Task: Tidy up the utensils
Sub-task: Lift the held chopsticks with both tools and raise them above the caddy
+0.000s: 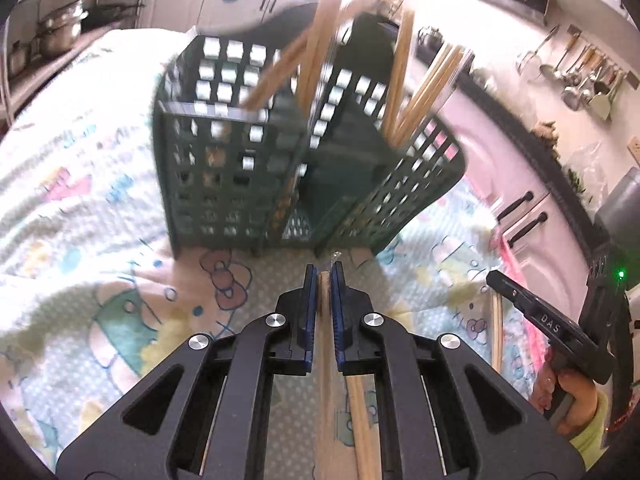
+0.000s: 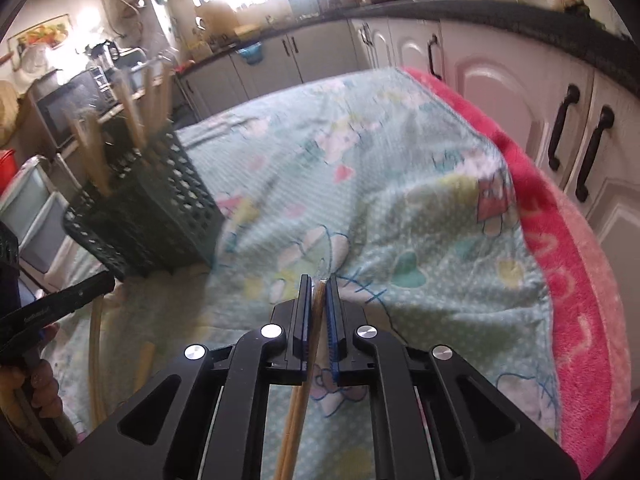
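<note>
A dark green perforated utensil holder (image 1: 256,172) stands on the patterned blanket (image 1: 80,208), straight ahead of my left gripper (image 1: 325,280). Several wooden chopsticks (image 1: 320,40) stand in its compartments. My left gripper is shut on a wrapped pair of chopsticks (image 1: 325,292) that runs back under it. My right gripper (image 2: 316,292) is shut on a pair of wooden chopsticks (image 2: 300,412) over the blanket (image 2: 400,200). The holder (image 2: 156,216) is to its left. Each gripper shows at the other view's edge.
More chopsticks (image 2: 96,360) lie on the blanket at the left of the right wrist view. The blanket's pink border (image 2: 560,264) runs along white cabinets with black handles (image 2: 564,124). Kitchen counters, pots and hanging utensils (image 1: 580,76) surround the table.
</note>
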Motion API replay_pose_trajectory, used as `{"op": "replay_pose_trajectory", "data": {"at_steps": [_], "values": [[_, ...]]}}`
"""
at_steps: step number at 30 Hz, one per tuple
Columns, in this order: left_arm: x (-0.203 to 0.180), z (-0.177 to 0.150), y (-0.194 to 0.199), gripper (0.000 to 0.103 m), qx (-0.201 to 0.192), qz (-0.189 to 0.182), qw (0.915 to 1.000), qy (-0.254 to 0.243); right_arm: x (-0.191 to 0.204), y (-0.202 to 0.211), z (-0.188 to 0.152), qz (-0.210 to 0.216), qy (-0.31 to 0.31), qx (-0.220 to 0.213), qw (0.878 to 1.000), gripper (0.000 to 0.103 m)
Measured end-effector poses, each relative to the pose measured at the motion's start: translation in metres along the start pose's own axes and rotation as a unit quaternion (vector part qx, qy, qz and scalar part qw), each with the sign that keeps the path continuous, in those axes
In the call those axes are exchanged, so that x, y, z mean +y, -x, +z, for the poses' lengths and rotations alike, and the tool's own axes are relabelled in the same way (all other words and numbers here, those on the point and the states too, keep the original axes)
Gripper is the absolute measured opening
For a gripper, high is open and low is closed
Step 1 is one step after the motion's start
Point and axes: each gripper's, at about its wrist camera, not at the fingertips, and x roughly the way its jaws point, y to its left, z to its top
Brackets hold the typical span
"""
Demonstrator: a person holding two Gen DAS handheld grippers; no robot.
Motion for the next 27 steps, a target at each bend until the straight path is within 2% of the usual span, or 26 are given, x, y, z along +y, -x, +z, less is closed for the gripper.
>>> {"op": "replay_pose_trajectory", "data": {"at_steps": [13, 27], "values": [[0.011, 0.013, 0.058, 0.004, -0.07, -0.017, 0.9973, 0.016, 0.052, 0.049, 0.016, 0.064, 0.054, -0.066, 0.994, 0.005], [-0.001, 0.038, 0.104, 0.003, -0.144, -0.028, 0.9891, 0.012, 0.11, 0.098, 0.046, 0.117, 0.109, -0.146, 0.976, 0.005]]}}
